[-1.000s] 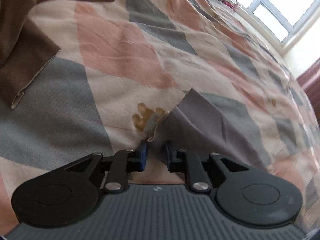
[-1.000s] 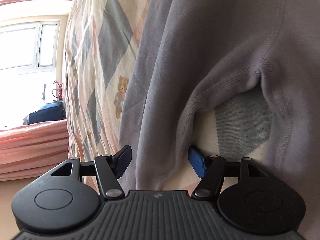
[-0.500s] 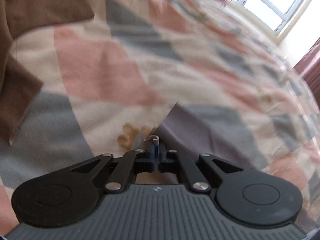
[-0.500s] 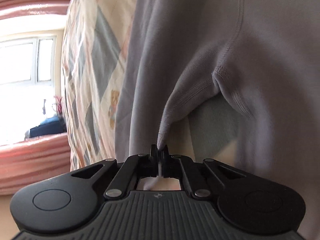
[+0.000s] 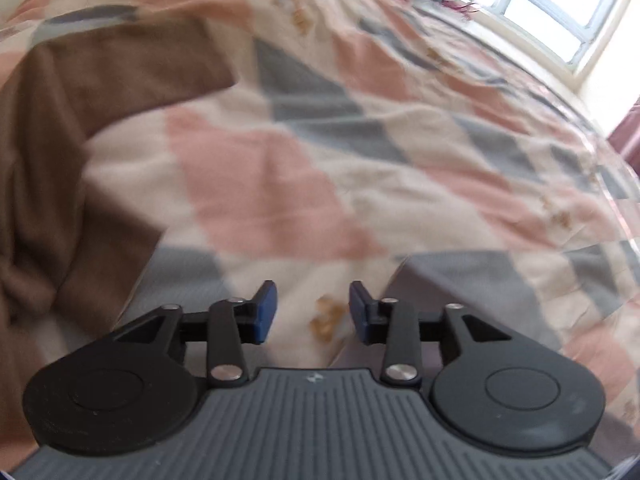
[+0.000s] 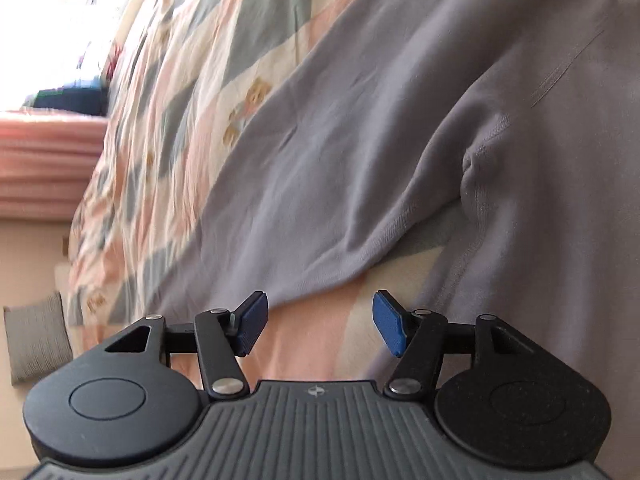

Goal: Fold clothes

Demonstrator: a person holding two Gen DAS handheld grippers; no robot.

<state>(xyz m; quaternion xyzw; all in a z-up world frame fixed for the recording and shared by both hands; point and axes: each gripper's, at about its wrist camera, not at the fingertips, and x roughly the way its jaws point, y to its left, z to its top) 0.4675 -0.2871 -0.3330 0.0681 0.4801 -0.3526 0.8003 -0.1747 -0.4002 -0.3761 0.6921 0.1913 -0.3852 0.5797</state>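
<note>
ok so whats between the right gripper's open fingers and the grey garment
In the right wrist view, only a bare strip of patterned bedspread lies between the right gripper and the grey garment; nothing is in its open jaws.

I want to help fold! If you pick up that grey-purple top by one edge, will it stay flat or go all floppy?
Probably floppy: the grey-purple top already lies in soft folds and bunches at its seam. It likely hangs down and drapes from wherever it is pinched. It looks light, and its edge curls over the patchwork bedspread, so it should lift easily.
</note>
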